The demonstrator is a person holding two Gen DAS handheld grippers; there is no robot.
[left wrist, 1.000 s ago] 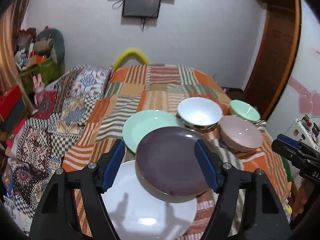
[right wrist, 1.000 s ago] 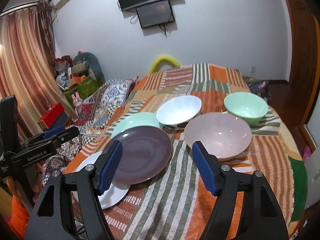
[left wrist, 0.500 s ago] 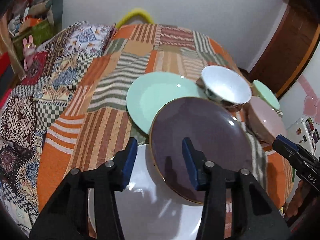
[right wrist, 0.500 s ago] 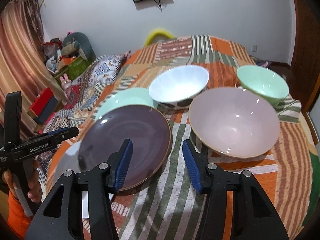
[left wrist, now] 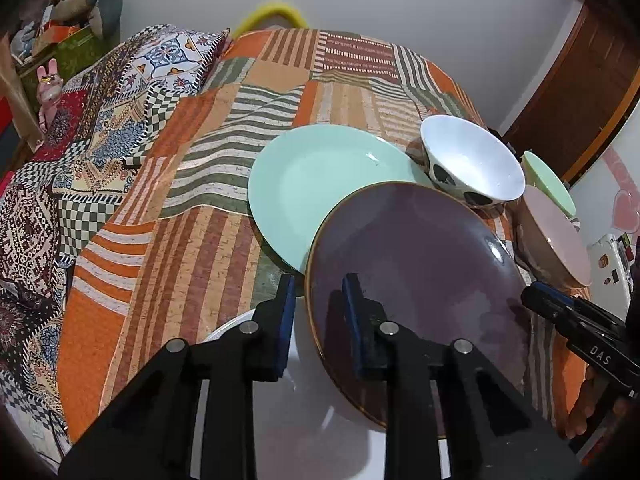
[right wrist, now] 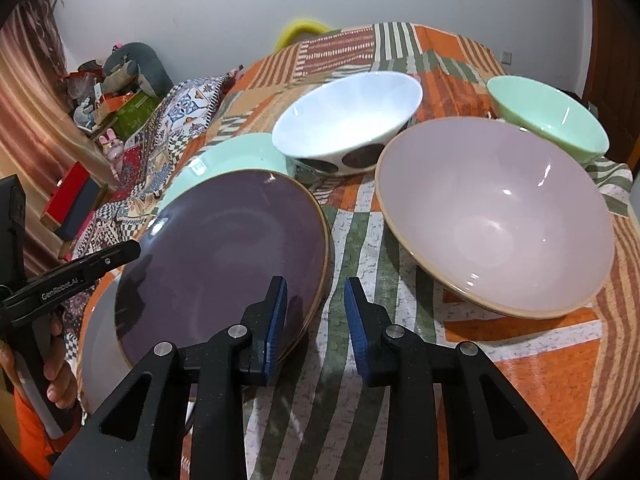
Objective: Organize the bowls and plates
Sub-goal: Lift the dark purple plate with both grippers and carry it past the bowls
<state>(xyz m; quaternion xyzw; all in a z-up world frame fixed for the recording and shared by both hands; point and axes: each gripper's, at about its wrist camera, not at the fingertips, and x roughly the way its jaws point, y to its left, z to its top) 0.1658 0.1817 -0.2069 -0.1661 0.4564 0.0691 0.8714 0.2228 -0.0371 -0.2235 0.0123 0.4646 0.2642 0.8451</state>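
The purple plate [left wrist: 416, 280] lies tilted on the patchwork cloth [left wrist: 192, 248], its near edge resting on a white plate [left wrist: 304, 432] and its far-left edge overlapping a mint-green plate [left wrist: 320, 184].

The left tongs [left wrist: 318, 312] straddle the purple plate's left rim. Their jaws have just been closing, and the rim now stands between them: the right blue pad lies over the plate's upper face, the left pad sits just outside the rim, over the white plate. A narrow gap shows between the left pad and the rim, so the tongs are drawn close but not clearly pinching; I cannot tell whether either pad touches the plate.

The right tongs [right wrist: 316, 312] straddle the plate's [right wrist: 224, 256] opposite, right rim. Their jaws have also just been closing. The left pad lies over the plate's face just inside the rim; the right pad stands apart from the rim, above the striped cloth [right wrist: 348, 384]. Cloth shows between the pads, so these tongs are narrowed but not gripping.

Far of the purple plate stands a white bowl with dark spots [right wrist: 352, 128]. To its right sits a large pink bowl [right wrist: 496, 216], near the right tongs but apart from them, and a mint-green bowl [right wrist: 548, 116] lies beyond it at the far right.

A hand [right wrist: 56, 364] holds the left tongs' handle at the left edge of the right wrist view.
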